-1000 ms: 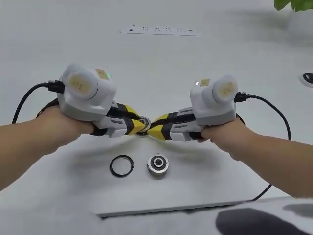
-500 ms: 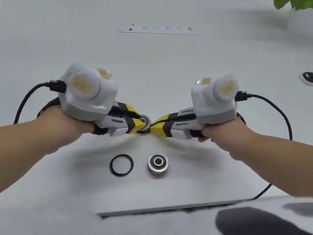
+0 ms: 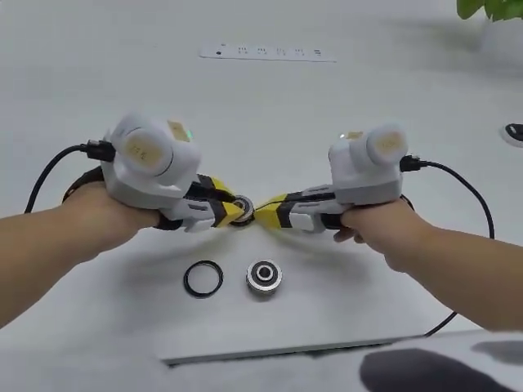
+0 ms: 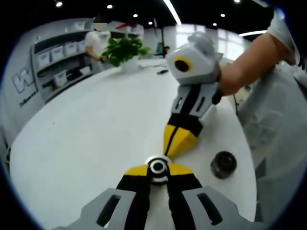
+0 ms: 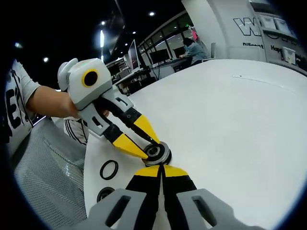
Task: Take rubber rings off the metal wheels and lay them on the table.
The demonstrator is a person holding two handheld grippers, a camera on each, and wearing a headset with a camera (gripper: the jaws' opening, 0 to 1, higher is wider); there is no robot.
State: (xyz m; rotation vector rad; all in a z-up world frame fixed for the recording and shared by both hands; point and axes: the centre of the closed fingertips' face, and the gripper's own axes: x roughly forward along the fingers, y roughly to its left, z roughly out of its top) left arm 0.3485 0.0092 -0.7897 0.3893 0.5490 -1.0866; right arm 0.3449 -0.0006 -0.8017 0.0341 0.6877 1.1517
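My left gripper is shut on a small metal wheel held above the table; in the left gripper view the wheel sits between the yellow tips. My right gripper is shut, its tips against the wheel's black rim. Whether the right gripper pinches the rubber there I cannot tell. A loose black rubber ring lies flat on the table, with a second metal wheel just to its right. Both also appear in the right gripper view, ring and wheel.
The work lies on a white sheet on the pale table. A white power strip is at the far side, a green plant at the far right corner, a dark object at the right edge. Black cables trail from both grippers.
Both grippers have shifted only slightly, the right one's body a little up and to the right. The wheel stays held between the tips; ring and second wheel lie unmoved.
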